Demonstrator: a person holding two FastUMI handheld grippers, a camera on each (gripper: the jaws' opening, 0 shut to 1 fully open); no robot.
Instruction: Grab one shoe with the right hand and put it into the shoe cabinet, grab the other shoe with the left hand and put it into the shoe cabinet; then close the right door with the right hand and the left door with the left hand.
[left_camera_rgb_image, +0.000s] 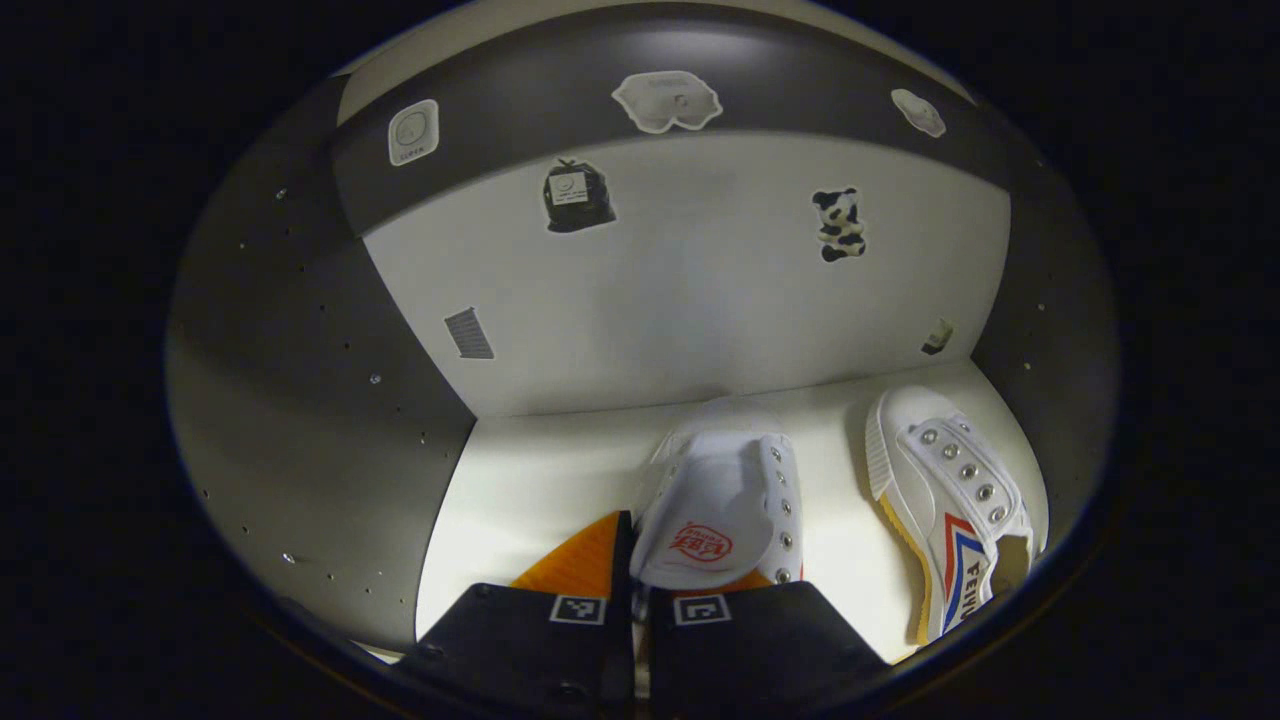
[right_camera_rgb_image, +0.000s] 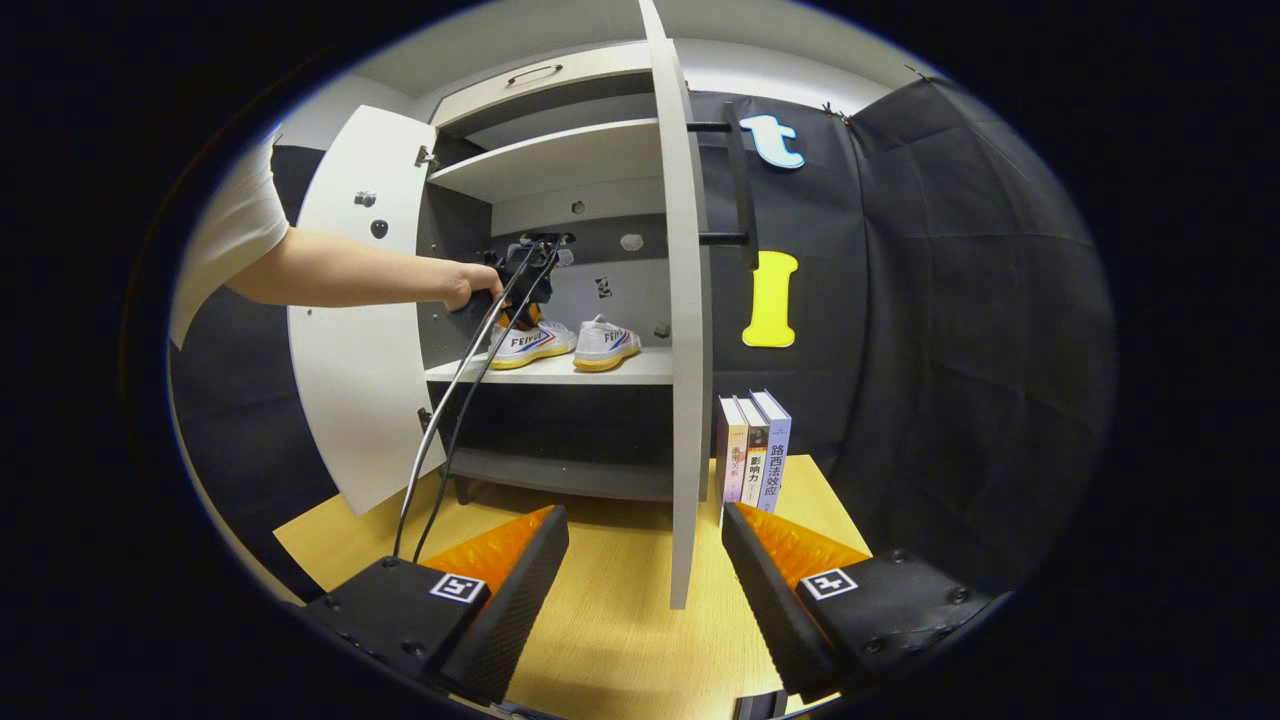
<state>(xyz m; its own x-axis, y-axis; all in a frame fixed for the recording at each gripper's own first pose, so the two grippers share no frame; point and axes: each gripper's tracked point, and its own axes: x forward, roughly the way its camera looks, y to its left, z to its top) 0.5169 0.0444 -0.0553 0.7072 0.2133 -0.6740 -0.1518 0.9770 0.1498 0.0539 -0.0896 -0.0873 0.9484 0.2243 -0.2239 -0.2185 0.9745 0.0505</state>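
Two white canvas shoes rest on the pale shelf (left_camera_rgb_image: 530, 480) inside the shoe cabinet. In the left gripper view, my left gripper (left_camera_rgb_image: 632, 575) is shut on the heel end of the nearer shoe (left_camera_rgb_image: 720, 500), which lies mid-shelf. The second shoe (left_camera_rgb_image: 950, 500) lies to its right, near the side wall. From the right gripper view, a person's hand holds the left gripper (right_camera_rgb_image: 520, 300) over the left shoe (right_camera_rgb_image: 530, 343), with the other shoe (right_camera_rgb_image: 606, 345) beside it. My right gripper (right_camera_rgb_image: 645, 530) hangs open above the wooden table (right_camera_rgb_image: 620, 620), nothing between its fingers.
Both cabinet doors stand open: the left door (right_camera_rgb_image: 360, 330) swung wide, the right door (right_camera_rgb_image: 685, 350) edge-on just ahead of my right gripper. Three books (right_camera_rgb_image: 755, 450) stand upright on the table beside the right door. Cables trail from the left gripper down to the table.
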